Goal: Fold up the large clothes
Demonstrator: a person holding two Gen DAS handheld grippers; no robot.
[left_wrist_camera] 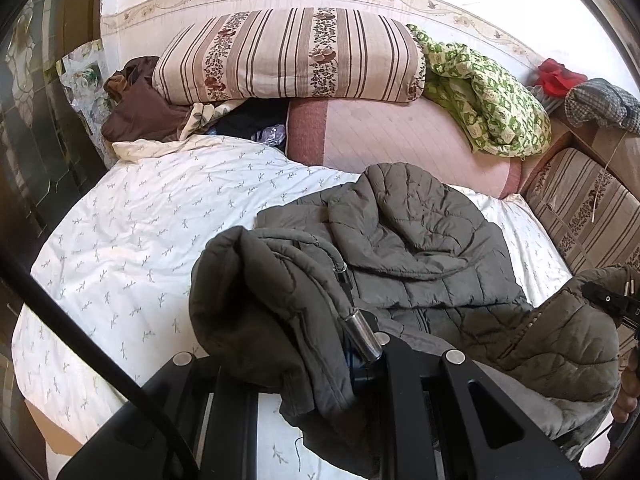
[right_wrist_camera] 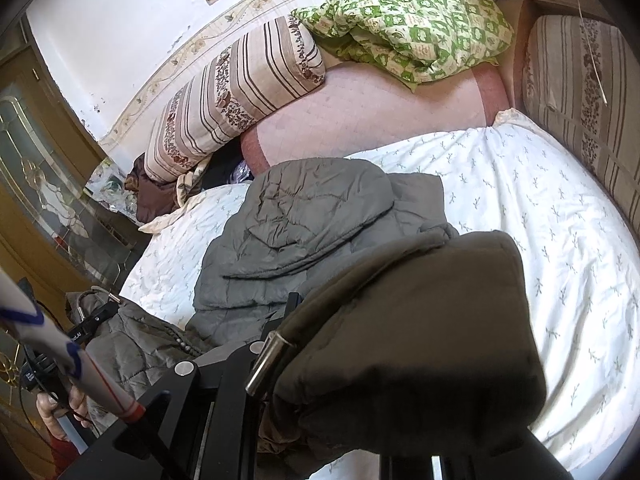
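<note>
The jacket [left_wrist_camera: 404, 240] is lying on the bed [left_wrist_camera: 132, 216], on the white sheet, with its long axis running from the near edge toward the pillow [left_wrist_camera: 288, 54] at 12 o'clock. Both near corners are being lifted off the sheet. The left hand-held gripper [left_wrist_camera: 320, 364] is pinching one corner, and the cloth is hanging over its fingers so the tips are hidden; only a cord end [left_wrist_camera: 362, 336] is showing beside them. The right hand-held gripper [right_wrist_camera: 320, 360] is pinching the other corner, and the dark fabric is covering its jaws fully. In the left view the right gripper is appearing at 3 o'clock, cut off by the frame.

The rest of the jacket is lying ahead of both grippers, toward 12 o'clock, so I judge the next move is carrying the lifted hem forward over the body. Both hands seem equally near. The hood and the sleeves are hard to make out among the wrinkles.
</note>
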